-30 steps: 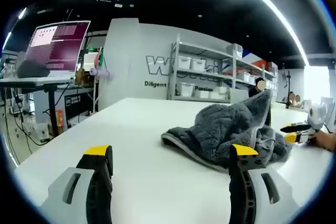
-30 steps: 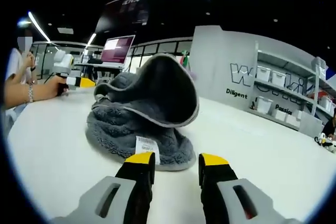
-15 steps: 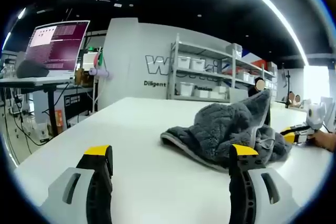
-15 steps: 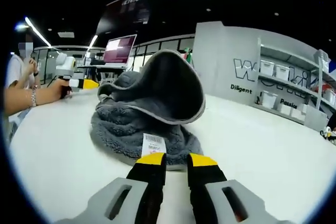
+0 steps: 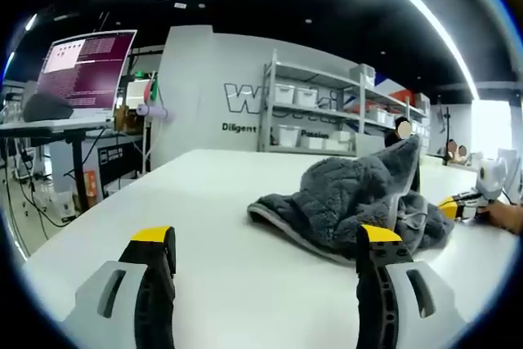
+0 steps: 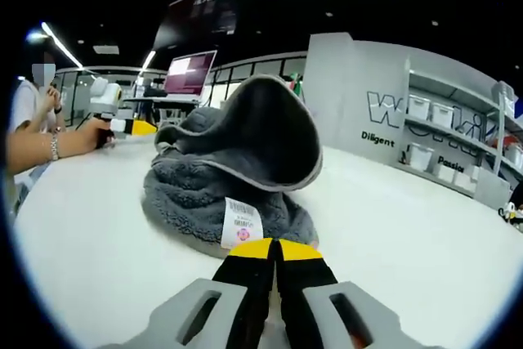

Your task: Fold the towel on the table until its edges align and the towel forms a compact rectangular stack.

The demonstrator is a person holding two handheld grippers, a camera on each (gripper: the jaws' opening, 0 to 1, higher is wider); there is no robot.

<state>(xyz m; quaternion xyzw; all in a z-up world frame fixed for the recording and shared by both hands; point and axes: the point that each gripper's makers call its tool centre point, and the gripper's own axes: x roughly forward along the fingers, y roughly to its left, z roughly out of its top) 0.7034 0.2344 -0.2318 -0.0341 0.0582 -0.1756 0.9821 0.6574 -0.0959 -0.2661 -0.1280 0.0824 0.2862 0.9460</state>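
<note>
A crumpled grey fleece towel (image 5: 351, 198) lies in a heap on the white table (image 5: 212, 202), one flap standing up in a curve. My left gripper (image 5: 265, 243) stands open just above the table, short of the towel's left end, nothing between its fingers. In the right gripper view the towel (image 6: 237, 153) rises straight ahead, with a white label (image 6: 241, 222) on its near side. My right gripper (image 6: 275, 249) is shut at the towel's near hem, just right of the label, pinching the edge. The left gripper (image 6: 114, 116) shows beyond the heap, held by a hand. The right gripper (image 5: 467, 202) shows at the towel's far end.
A person's forearm with a bracelet (image 6: 45, 146) rests on the table at the left. Off the table stand a desk with a purple screen (image 5: 86, 67), and shelves with white bins (image 5: 327, 116) along a grey wall. Bare tabletop (image 6: 425, 234) stretches right of the towel.
My right gripper's jaws have come together from open to shut while moving up to the towel's near hem by the label. The left gripper stays open and nearly still.
</note>
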